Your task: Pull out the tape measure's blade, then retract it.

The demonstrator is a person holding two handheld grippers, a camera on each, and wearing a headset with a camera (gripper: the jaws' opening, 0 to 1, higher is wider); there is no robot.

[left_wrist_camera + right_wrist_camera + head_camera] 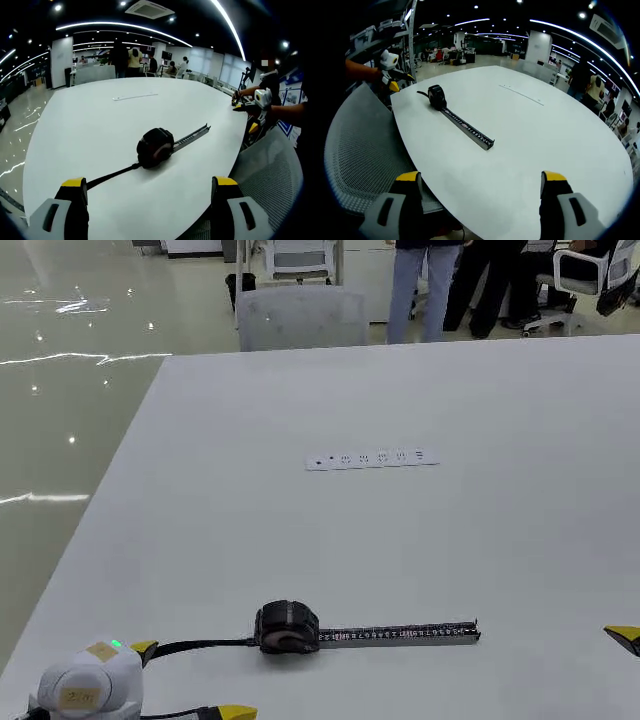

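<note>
A black tape measure [287, 628] lies near the front edge of the white table [400, 540], with its blade [400, 634] pulled out flat to the right and a black strap trailing left. My left gripper [190, 680] stands open at the front left, its yellow-tipped jaws on either side of the strap's end. In the left gripper view the tape measure [156, 147] sits ahead of my open left gripper [150, 195]. My right gripper [482, 190] is open, well back from the blade's hook end [489, 144]; the case [437, 96] lies farther off.
A white power strip [371, 458] lies flat at the table's middle. Beyond the far edge stand a grey chair [300, 318] and several people. A mesh chair back [360, 160] shows beside the table's near edge.
</note>
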